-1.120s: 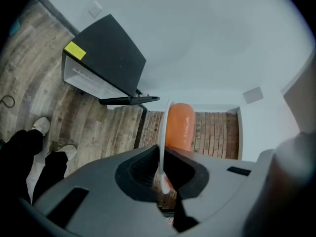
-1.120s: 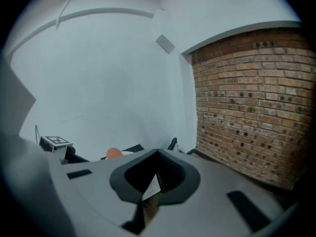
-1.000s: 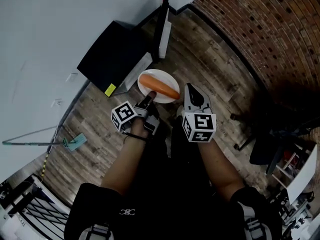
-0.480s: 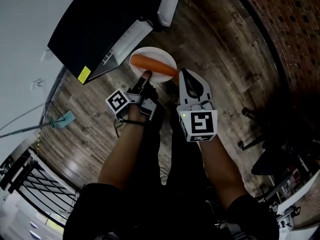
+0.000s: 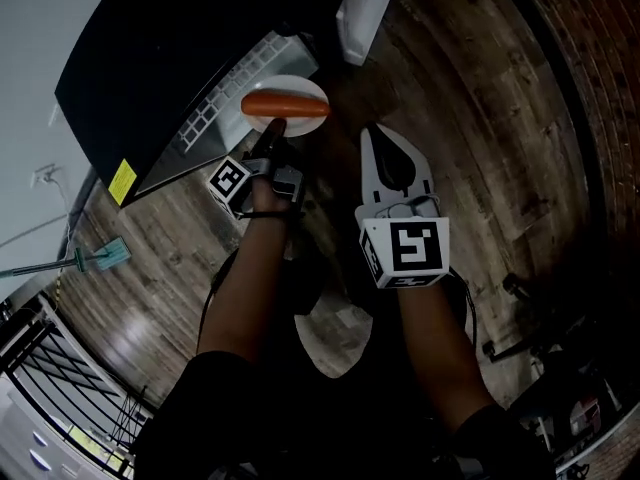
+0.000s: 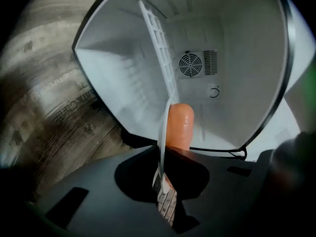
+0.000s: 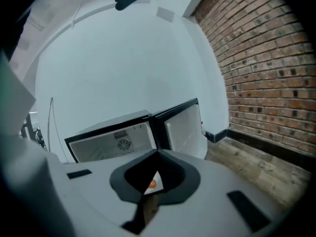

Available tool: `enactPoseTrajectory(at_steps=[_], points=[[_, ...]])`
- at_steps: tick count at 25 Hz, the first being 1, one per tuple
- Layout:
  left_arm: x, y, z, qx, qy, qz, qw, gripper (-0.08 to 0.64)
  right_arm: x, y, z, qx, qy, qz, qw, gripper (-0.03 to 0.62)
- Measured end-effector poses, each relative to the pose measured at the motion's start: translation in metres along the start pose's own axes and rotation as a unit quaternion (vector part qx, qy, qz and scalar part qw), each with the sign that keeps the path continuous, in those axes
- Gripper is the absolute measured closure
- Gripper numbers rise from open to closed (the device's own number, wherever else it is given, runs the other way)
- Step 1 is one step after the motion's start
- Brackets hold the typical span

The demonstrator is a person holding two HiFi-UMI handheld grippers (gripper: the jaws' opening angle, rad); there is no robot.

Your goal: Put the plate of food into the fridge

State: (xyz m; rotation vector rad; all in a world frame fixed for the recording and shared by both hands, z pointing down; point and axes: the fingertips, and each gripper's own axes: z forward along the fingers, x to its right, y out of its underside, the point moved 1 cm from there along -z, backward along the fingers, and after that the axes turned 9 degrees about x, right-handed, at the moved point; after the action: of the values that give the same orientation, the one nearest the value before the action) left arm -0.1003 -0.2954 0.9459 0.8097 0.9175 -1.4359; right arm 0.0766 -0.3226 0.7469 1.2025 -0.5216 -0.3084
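Left claw (image 6: 162,181) clamped on near rim of white plate (image 5: 303,89); sausage (image 5: 285,105) lies across plate. Plate held off wooden floor (image 5: 450,118), at mouth of open black mini fridge (image 5: 140,63), by wire shelf (image 5: 215,108). Fridge door (image 5: 368,3) swung right. Right claw (image 5: 370,138) closed, empty, just right of plate.

The left hand-held gripper (image 6: 161,184) clamps the rim of an edge-on plate (image 6: 161,132) carrying long orange food (image 6: 180,127), facing the open white fridge (image 6: 237,43).
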Motion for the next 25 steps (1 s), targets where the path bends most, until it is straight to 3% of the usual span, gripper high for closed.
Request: enactPoseTrajectory(at_steps=[6, 13, 17, 21, 25], points=[[-0.057, -0.032, 0.089, 0.016, 0.011, 0.004, 0.9998, 0.531, 0.008, 0.027, 0.072, 0.041, -0.062, -0.085, 0.994, 0.578], [-0.073, -0.094, 0.148, 0.045, 0.019, 0.032, 0.9983, 0.528, 0.03, 0.044, 0.093, 0.055, -0.062, -0.12, 0.989, 0.578], [-0.09, -0.129, 0.168, 0.079, 0.025, 0.003, 0.9966, 0.528, 0.038, 0.042, 0.088, 0.059, -0.045, -0.127, 0.989, 0.578], [-0.104, -0.13, 0.172, 0.095, 0.015, -0.041, 0.9946, 0.526, 0.038, 0.035, 0.077, 0.065, -0.03, -0.129, 0.989, 0.578], [-0.105, -0.142, 0.184, 0.129, 0.044, -0.075, 0.9879, 0.526, 0.038, 0.032, 0.067, 0.065, -0.017, -0.141, 0.988, 0.578]])
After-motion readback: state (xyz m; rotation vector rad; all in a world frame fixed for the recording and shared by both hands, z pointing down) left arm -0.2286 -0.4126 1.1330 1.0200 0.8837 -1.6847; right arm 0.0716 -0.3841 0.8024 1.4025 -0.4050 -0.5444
